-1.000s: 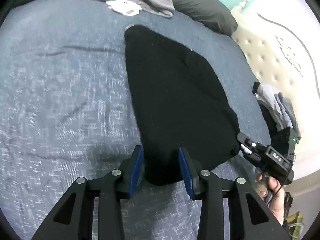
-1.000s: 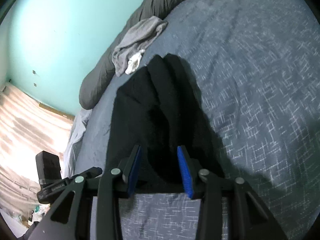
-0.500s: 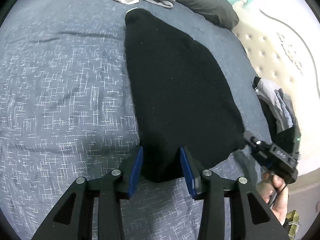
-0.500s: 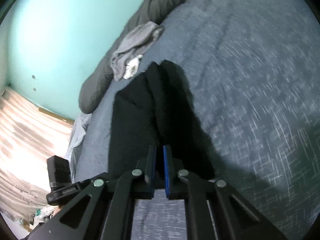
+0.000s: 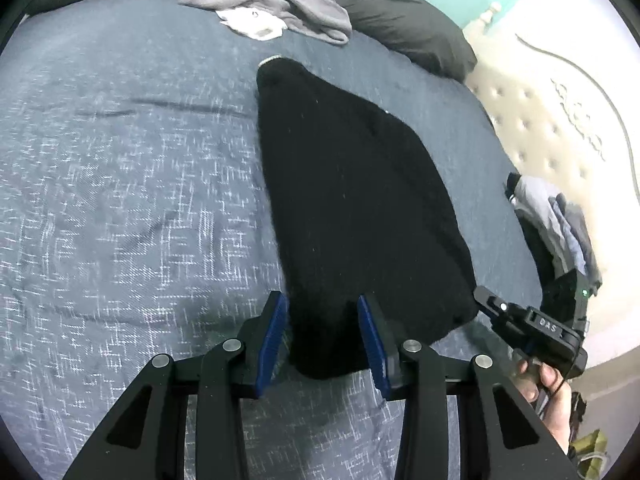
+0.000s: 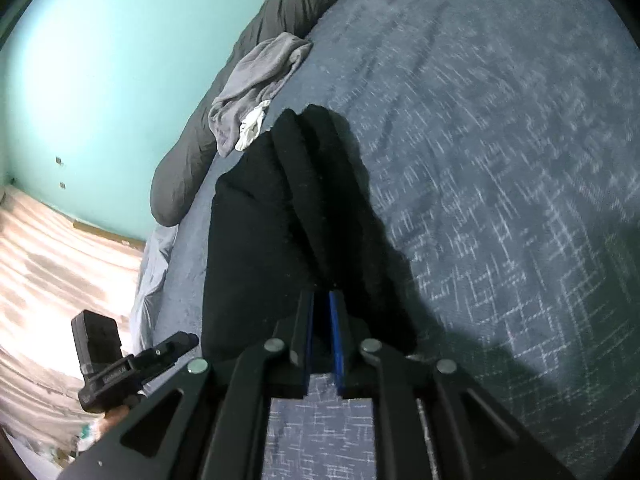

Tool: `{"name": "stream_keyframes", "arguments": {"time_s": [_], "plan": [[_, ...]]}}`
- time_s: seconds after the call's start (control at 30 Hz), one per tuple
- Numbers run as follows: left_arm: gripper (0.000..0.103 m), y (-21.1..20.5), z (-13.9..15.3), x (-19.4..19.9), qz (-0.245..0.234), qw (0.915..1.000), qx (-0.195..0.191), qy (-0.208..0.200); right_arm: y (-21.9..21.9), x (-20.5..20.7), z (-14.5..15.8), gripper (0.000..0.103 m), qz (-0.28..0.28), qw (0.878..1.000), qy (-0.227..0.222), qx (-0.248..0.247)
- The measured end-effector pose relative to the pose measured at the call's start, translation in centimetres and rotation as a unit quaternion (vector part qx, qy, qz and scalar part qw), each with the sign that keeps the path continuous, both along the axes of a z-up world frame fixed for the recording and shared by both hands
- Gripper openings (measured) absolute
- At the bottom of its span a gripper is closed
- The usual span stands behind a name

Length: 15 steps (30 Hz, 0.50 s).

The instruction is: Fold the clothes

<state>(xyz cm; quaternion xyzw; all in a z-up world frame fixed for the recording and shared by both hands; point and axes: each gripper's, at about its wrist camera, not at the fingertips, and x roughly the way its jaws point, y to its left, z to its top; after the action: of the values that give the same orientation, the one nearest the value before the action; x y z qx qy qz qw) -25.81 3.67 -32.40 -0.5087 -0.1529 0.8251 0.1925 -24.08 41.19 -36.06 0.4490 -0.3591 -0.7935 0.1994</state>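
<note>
Bed (image 5: 120, 200), blue-grey cover with a white fleck. Black garment (image 5: 352, 208) lies flat on it, long and already narrowed, far end pointing toward the grey clothes (image 5: 272, 4) and dark pillow (image 5: 404, 28) at the head.

Left gripper (image 5: 323, 334): fingers spread wide, near hem corner of the garment sitting between the blue pads (image 5: 273, 332), not pinched. Nothing held on this side.

Right gripper (image 6: 321, 328): pads drawn close together on the near edge of the garment, gripping black cloth; only a thin gap shows between them. In the left view it reaches the garment's right near corner (image 5: 496, 308).

Judgement: step in hand is taking both near corners before folding the hem away toward the far end.

- Left should close on its corner first, catching all layers, not just the top one.
- Both grips level at the hem, so the fold line runs straight across.
- Lift low, carry forward evenly; one side leading skews the fold.
- Thick knit-looking cloth: likely to sag in the middle, so keep it taut between the grippers.
- Set down short of the grey clothes.
</note>
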Motion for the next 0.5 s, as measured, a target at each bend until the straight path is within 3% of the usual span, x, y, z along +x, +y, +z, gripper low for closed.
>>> {"name": "stream_keyframes", "arguments": {"time_s": [0.1,0.23,0.5], "plan": [[0.041,0.0,-0.4,-0.2,0.007,0.9999,0.006,0.004,-0.1,0.0,1.2,0.011,0.005,1.0,0.01,0.011],[0.041,0.0,-1.0,-0.9,0.012,0.9998,0.014,0.004,0.1,-0.2,3.1,0.031,0.004,0.999,0.024,0.025],[0.042,0.1,-2.1,-1.6,0.01,0.9995,0.029,0.001,-1.5,-6.0,6.8,0.032,0.048,0.993,0.043,0.096]]}}
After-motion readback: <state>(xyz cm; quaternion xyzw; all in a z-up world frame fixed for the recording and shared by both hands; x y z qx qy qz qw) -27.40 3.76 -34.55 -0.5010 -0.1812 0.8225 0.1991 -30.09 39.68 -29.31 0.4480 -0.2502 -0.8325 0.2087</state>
